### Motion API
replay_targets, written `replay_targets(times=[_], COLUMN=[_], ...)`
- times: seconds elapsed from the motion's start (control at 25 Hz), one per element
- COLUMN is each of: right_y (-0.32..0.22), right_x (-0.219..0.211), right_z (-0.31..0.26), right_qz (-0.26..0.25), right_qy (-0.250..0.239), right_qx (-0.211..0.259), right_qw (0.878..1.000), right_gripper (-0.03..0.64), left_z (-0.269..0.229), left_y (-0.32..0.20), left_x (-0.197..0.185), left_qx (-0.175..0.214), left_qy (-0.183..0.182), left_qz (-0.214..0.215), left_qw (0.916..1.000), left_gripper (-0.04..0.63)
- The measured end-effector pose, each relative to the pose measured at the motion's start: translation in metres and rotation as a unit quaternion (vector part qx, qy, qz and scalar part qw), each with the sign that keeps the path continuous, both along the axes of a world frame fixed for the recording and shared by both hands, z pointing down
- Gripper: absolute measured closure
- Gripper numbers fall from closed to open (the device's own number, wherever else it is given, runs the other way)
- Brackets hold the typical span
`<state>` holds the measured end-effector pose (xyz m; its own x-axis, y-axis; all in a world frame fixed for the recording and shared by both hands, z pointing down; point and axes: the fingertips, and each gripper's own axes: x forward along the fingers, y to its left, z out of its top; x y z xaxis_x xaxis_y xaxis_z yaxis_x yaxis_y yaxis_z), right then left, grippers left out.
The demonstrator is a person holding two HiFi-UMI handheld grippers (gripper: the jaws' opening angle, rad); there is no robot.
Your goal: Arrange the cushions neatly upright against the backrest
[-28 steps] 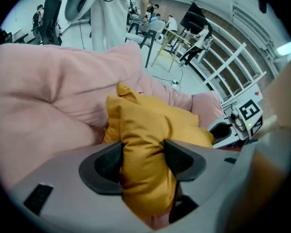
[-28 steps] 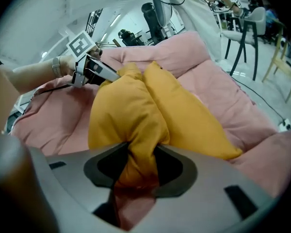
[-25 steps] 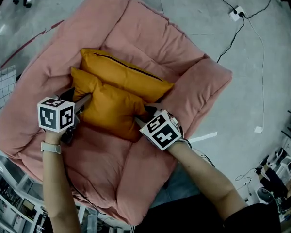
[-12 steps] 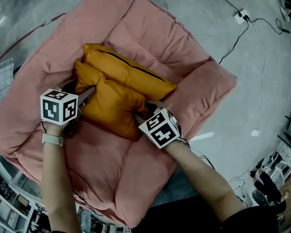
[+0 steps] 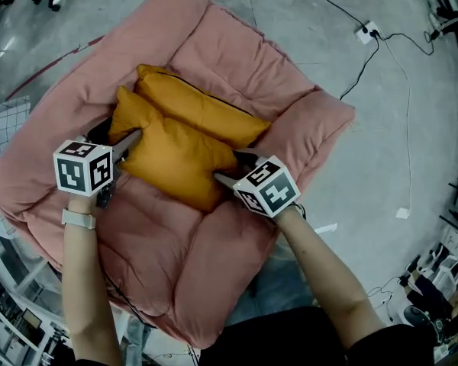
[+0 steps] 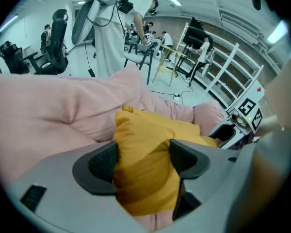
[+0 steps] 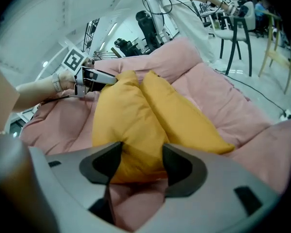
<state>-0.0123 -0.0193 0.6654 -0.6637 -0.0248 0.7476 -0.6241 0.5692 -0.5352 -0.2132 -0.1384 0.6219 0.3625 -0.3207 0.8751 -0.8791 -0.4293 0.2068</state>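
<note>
Two orange cushions lie on the pink sofa (image 5: 237, 59). The rear cushion (image 5: 202, 109) leans against the padding behind it, and the front cushion (image 5: 175, 158) rests against the rear one. My left gripper (image 5: 130, 139) is at the front cushion's left corner, and my right gripper (image 5: 233, 168) is at its right corner. In the left gripper view the front cushion (image 6: 145, 154) fills the gap of the left gripper (image 6: 140, 161). The right gripper (image 7: 138, 164) has the front cushion's corner (image 7: 121, 120) narrowed between its pads. Both pairs of jaws have just been opening, with fabric still against the pads.
The sofa's raised padded sides (image 5: 313, 120) flank the cushions. A power strip (image 5: 366, 30) with black cables lies on the concrete floor at the upper right. A white grid panel (image 5: 0, 139) stands at the left. Office chairs (image 6: 56, 38) and shelving stand farther off.
Both grippers have risen a little with the front cushion between them. Its top edge now stands closer against the rear cushion. Both pairs of jaws stand wider.
</note>
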Motion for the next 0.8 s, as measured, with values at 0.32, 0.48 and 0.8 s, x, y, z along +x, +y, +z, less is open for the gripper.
replay_targets(times=[0.32, 0.48, 0.8], right_y=[-0.005, -0.006, 0.006], right_x=[0.031, 0.036, 0.027], right_z=[-0.069, -0.117, -0.214], right_qz=[0.082, 0.089, 0.098], right_qy=[0.006, -0.02, -0.053], right_qx=[0.078, 0.115, 0.199], right_qw=[0.994, 0.989, 0.974], right_gripper=[0.525, 0.574, 0.607], left_z=[-0.092, -0.146, -0.26], left_y=[0.033, 0.063, 0.116], left_x=[0.039, 0.071, 0.077], left_qx=[0.094, 0.13, 0.259], left_qy=[-0.01, 0.021, 0.075], left_qz=[0.029, 0.056, -0.002], left_qw=[0.9951, 0.9898, 0.963], left_gripper=[0.262, 0.27, 0.535])
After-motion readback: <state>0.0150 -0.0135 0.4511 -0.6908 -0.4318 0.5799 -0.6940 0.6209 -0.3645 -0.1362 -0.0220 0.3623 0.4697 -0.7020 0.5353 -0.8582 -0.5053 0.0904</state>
